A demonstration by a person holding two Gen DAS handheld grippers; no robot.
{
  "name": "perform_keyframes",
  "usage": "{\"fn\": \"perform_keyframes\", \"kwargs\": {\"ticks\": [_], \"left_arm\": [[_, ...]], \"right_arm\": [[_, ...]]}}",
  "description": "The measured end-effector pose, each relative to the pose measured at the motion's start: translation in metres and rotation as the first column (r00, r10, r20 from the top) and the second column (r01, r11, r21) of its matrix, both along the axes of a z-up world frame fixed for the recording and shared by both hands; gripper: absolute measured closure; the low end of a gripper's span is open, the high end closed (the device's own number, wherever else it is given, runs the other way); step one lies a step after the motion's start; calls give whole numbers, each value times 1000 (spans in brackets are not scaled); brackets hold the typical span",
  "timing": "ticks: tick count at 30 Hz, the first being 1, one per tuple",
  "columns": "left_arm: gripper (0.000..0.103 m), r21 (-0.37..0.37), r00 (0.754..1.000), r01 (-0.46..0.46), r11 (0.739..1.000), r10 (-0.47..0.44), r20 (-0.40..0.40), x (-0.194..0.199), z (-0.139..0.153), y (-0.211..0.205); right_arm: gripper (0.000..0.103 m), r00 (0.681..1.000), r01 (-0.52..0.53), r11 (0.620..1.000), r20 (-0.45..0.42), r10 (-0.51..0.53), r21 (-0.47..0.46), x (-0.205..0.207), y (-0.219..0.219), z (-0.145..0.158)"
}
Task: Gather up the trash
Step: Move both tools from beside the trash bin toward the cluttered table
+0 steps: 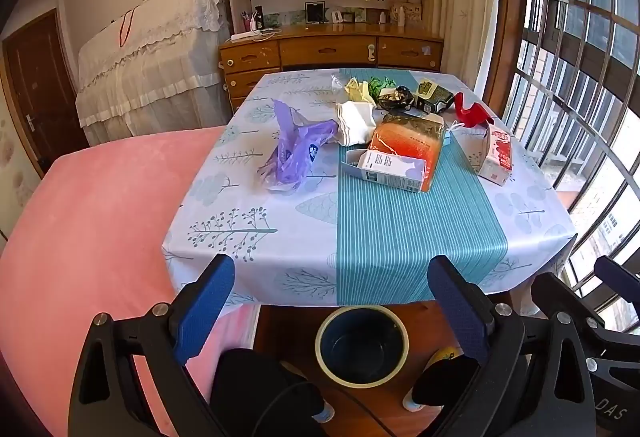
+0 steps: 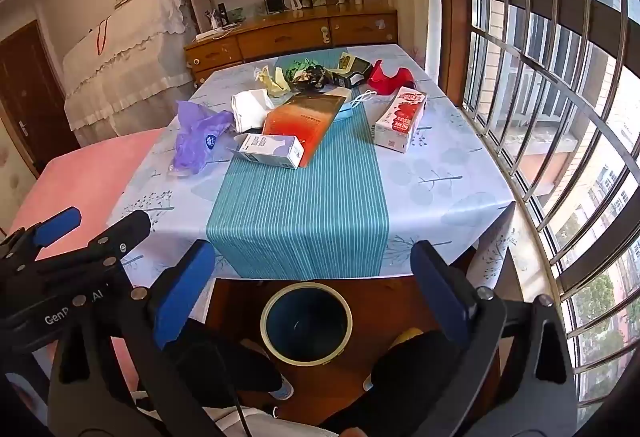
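Desk (image 1: 256,237), covered by a printed cloth with a teal striped runner, fills the middle of both views. Bed (image 1: 88,221) with a pink cover abuts its left side; a barred window (image 2: 540,85) runs close along its right. Open room for moving is therefore the bare near half of the desk and the gap at its near edge.

Bin (image 1: 362,345), dark inside with a pale rim, stands on the floor just below the near edge, between the person's feet, and appears empty. Judged: the task has not begun.

Trash lies only on the far half, crowded together. Orange pack (image 1: 408,147) sits centre, with a white carton (image 1: 390,167) leaning on its near side and touching it. Red-and-white carton (image 2: 402,121) stands apart toward the window. Purple bag (image 1: 294,153) lies alone toward the bed. Crumpled wrappers (image 1: 360,89) and a red scrap (image 1: 470,111) are bunched at the far edge.

Left tongs (image 1: 332,301) and right tongs (image 2: 316,279) are both spread wide, pinching nothing, tilted down over the near edge.

Suggested practice: take the isolated pieces first, purple bag by the left, red-and-white carton by the right, so the pile is not disturbed. Carry each low across the bare runner and release only once past the desk edge, directly above the bin.
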State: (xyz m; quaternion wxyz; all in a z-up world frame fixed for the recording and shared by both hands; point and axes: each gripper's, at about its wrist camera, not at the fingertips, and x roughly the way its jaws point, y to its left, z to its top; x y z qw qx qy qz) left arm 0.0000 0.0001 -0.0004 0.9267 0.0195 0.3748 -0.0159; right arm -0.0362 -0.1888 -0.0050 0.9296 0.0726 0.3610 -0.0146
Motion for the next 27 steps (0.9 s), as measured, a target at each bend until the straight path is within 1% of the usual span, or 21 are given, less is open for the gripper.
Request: {"fn": "perform_keyframes", "kwargs": {"ticks": [4, 6, 7, 8, 16, 18, 20, 24, 27], "left_arm": [[4, 3, 1000, 12, 1000, -12, -4, -2, -3, -1], [4, 8, 1000, 13, 1000, -12, -13, 1, -8, -2], [4, 13, 1000, 5, 1000, -4, -17, 2, -8, -4], [4, 14, 1000, 1, 1000, -1, -19, 2, -8, -5], [5, 5, 1000, 13, 1000, -13, -21, 3, -7, -5], [7, -2, 1000, 14, 1000, -14, -21, 3, -7, -3], [16, -3, 1000, 12, 1000, -12, -23, 5, -9, -2], [18, -17, 999, 14, 1000, -15, -49, 9, -6, 0], [18, -12, 998, 22, 1000, -23, -50, 11, -6, -2]], "right_arm": [[6, 1000, 26, 999, 7, -26, -20, -4, 5, 0], [6, 1000, 27, 999, -8, -27, -36, 0, 13, -3], [6, 1000, 17, 1000, -12, -17, 1, 2, 4, -2], [6, 1000, 11, 1000, -12, -11, 18, 2, -1, -1], [6, 1000, 14, 1000, -7, -14, 21, 2, 0, 0], [6, 1000, 16, 1000, -5, -16, 21, 3, -1, -2], [6, 1000, 14, 1000, -5, -14, 22, 3, -2, -1], [6, 1000, 9, 999, -12, -8, 36, 3, -1, -2], [6, 1000, 11, 999, -14, -10, 40, 3, -2, -3]]}}
